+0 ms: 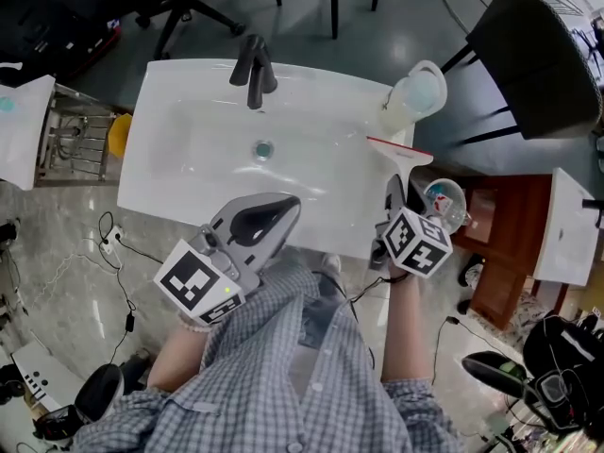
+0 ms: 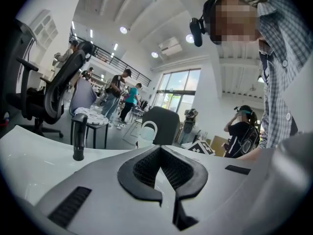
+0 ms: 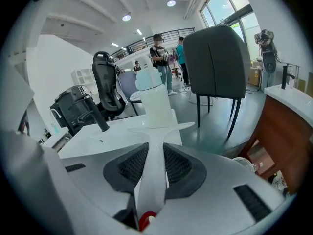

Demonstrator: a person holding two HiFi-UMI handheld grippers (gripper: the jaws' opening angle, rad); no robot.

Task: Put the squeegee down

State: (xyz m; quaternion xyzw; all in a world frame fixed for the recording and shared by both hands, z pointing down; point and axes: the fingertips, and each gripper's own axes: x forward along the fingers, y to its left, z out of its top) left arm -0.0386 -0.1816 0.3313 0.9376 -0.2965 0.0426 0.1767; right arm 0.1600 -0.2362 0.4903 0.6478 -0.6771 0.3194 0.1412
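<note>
Right gripper view, item one: right gripper, jaws clamped on the white handle of the squeegee, which runs out between the pads to its crossbar. From the head view, the red-edged blade of the squeegee hangs over the right-hand end of the washbasin, just beside a white jug. Whether the blade touches the rim cannot be told.

Item two: left gripper, jaws together, nothing between them, held over the near rim of the basin, well apart from the squeegee.

Step in hand, by my reading: the set-down itself, tool not yet released. The next move calls for lowering it until blade and handle lie flat on the rim, then parting the jaws and drawing back along the handle.

Edges and room: jug close ahead of the blade; the basin's right edge is near, with floor and a wooden cabinet below. The bowl toward the black tap offers open space.
</note>
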